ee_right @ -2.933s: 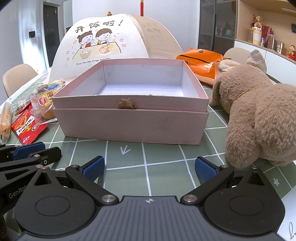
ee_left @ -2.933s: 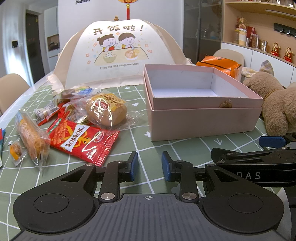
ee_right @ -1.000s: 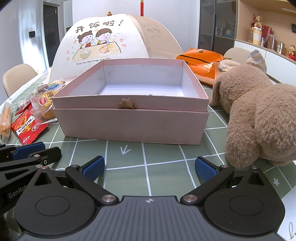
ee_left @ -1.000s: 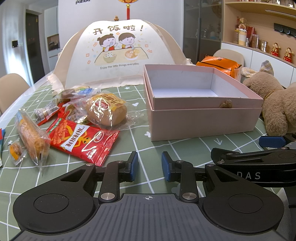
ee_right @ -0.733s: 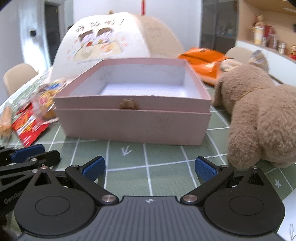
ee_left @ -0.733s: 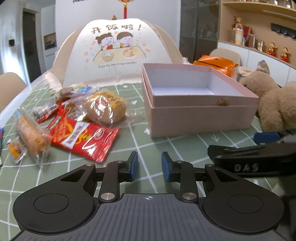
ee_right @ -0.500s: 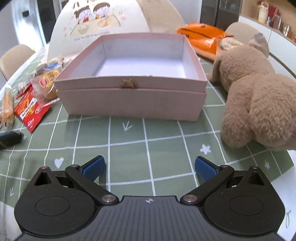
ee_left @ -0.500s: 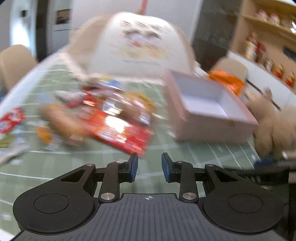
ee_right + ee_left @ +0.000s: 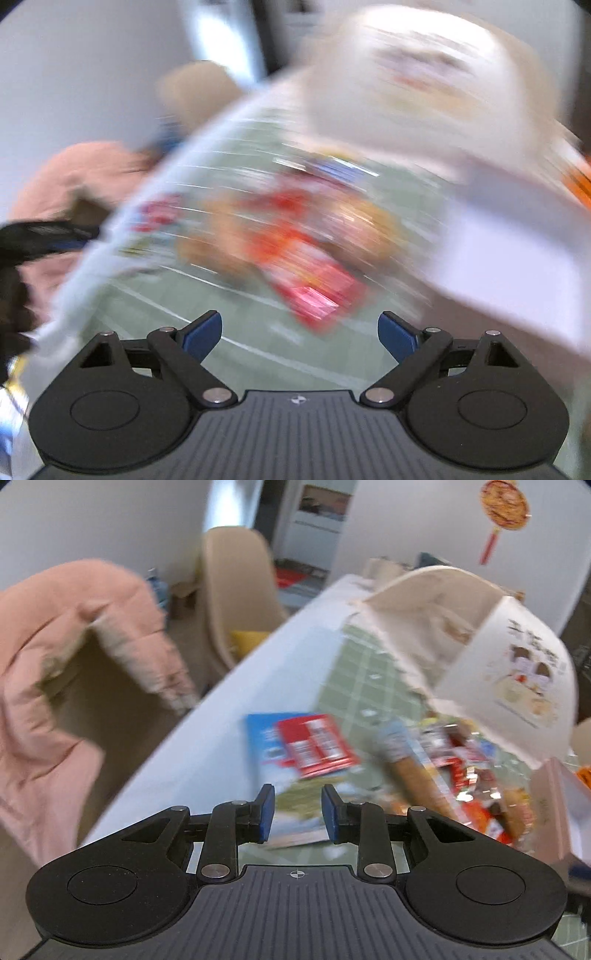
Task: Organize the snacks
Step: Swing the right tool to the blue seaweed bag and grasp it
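We see our left gripper (image 9: 294, 814) with a narrow gap, holding nothing | our right gripper (image 9: 300, 332) spread wide, empty | snacks (image 9: 443, 771) blurred, at centre-right of the left view on the green table (image 9: 354, 672) | red packet (image 9: 314, 746) on a blue packet (image 9: 266, 734) at mid-frame | pink box (image 9: 557, 805) at right edge | food cover (image 9: 491, 657) upper right | pink coat (image 9: 55, 664) at left.

Plastic, foil, cloth and card, much of it blurred

Ahead of the left gripper (image 9: 294, 814), matt black plastic with blue pads and bright metal pins, lie glossy wrapped snacks (image 9: 314, 746) on a smooth green checked tablecloth (image 9: 354, 672). Left hangs a soft quilted pink jacket (image 9: 55, 657); right, a matt pink card box (image 9: 554, 794) and a cloth food cover (image 9: 480, 646).
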